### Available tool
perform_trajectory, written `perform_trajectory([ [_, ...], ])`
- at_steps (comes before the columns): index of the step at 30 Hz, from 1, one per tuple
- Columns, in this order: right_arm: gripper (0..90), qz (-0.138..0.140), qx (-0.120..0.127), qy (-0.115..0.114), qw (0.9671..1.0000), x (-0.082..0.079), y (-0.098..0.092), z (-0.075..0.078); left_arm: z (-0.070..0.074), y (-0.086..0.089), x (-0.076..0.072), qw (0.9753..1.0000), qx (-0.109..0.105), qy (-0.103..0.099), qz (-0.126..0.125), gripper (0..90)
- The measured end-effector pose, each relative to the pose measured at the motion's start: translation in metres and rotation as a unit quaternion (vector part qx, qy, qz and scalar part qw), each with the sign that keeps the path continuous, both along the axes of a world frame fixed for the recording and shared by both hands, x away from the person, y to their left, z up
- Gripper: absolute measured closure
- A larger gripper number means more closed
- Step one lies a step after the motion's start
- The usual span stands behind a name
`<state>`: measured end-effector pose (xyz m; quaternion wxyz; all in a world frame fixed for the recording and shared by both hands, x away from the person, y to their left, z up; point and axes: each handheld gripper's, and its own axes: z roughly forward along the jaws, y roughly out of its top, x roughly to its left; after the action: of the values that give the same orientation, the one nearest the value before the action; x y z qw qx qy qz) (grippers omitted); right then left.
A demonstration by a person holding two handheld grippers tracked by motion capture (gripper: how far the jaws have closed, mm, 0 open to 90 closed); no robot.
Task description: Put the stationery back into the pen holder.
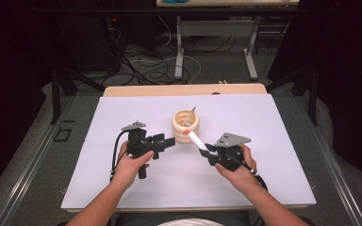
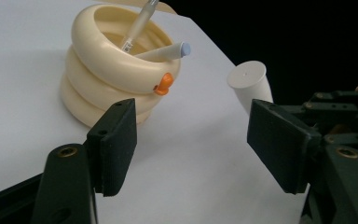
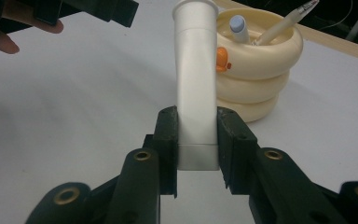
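Tube (image 3: 196, 84), white, sits clamped at its flat end between the right gripper's (image 3: 196, 140) jaws, its cap pointing ahead toward the cream holder (image 3: 261, 70) just beyond. Two pens (image 3: 239, 29) stand in that holder. Left gripper (image 2: 191, 135) is released, jaws wide apart, with the holder just ahead of them.

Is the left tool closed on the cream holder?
No, the left tool has its jaws wide apart, and the cream holder stands free beyond them on the table.

Lab-like recording space: black curtains (image 1: 9, 56), loose floor cables (image 1: 146, 66), white-topped table (image 1: 122, 113), desk frame (image 1: 217, 37) behind.
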<state>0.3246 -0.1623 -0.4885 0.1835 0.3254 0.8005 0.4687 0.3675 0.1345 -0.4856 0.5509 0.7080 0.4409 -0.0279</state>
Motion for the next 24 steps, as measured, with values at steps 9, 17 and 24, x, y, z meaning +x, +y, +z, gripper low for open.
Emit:
perform_trajectory([
  [9, 71.4, 0.004, 0.002, -0.003, 1.0000, -0.001, 0.003, -0.001, 0.005, -0.010, 0.003, 0.9982, -0.026, 0.053, -0.004, 43.6],
  [17, 71.4, 0.005, 0.010, 0.000, 0.9999, -0.001, 0.005, -0.001, 0.007, -0.026, 0.004, 0.9953, -0.056, 0.079, 0.002, 44.1],
  [24, 71.4, 0.005, 0.019, 0.004, 0.9998, -0.001, 0.006, -0.001, 0.005, -0.041, 0.004, 0.9936, -0.065, 0.092, -0.006, 44.4],
])
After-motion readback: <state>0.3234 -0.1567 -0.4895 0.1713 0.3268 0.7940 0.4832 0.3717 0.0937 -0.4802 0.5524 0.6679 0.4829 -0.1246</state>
